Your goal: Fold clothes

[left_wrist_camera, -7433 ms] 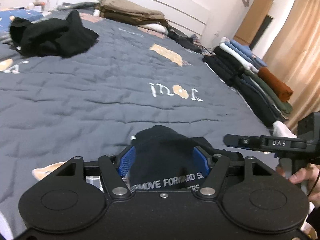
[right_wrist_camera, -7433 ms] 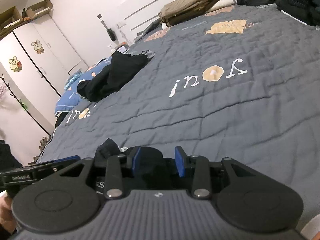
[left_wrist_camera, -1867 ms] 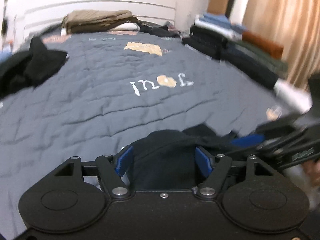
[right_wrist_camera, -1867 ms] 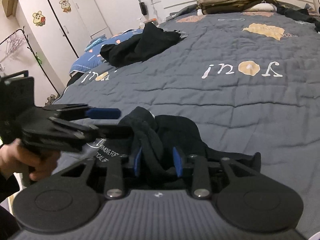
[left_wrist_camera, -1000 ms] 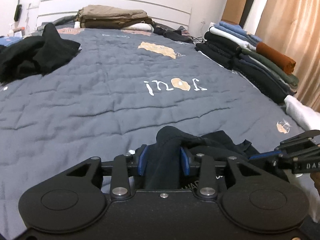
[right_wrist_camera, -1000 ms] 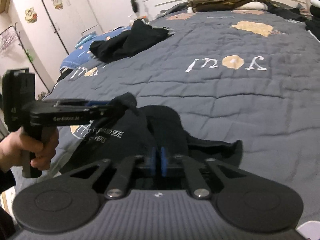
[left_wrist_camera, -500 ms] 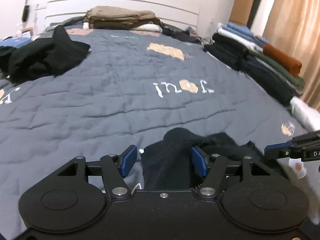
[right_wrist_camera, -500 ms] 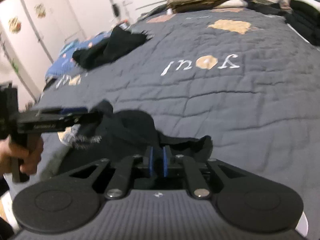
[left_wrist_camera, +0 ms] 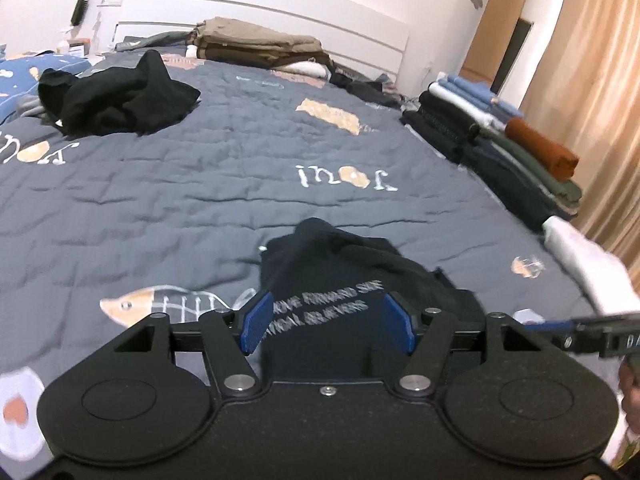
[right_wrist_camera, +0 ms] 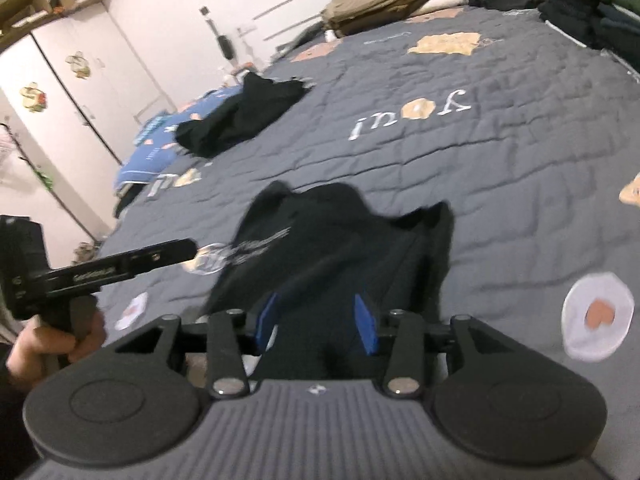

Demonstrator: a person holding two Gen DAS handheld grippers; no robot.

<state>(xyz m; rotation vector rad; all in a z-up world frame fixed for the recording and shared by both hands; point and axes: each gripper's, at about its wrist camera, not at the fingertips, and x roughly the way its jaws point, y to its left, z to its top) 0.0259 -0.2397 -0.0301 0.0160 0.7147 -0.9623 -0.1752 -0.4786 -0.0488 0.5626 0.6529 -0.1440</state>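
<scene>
1. A second ago both grippers pinched the black shirt (left_wrist_camera: 344, 276); now both have let go, and the right one's pads, nearly touching half a second ago, stand apart.
2. The shirt, bunched up between the grippers before, now lies lower and more spread on the grey quilt (left_wrist_camera: 168, 184), at its near edge, white lettering facing up.
3. Left gripper (left_wrist_camera: 326, 322): jaws wide open, the blue pads (left_wrist_camera: 256, 322) on either side of the lettering. The cloth lies between them; whether either pad touches it I cannot tell.
4. Right gripper (right_wrist_camera: 316, 322): jaws open, a little narrower than the left, with the shirt's dark fabric beneath and between the pads (right_wrist_camera: 366, 324). Nothing is clamped.
5. In the right wrist view the left gripper's finger reaches to the shirt's left edge, its tip blurred.
6. A loose black heap (left_wrist_camera: 116, 96) lies far left on the quilt; folded stacks (left_wrist_camera: 500, 148) line the right edge, well apart from the shirt.
</scene>
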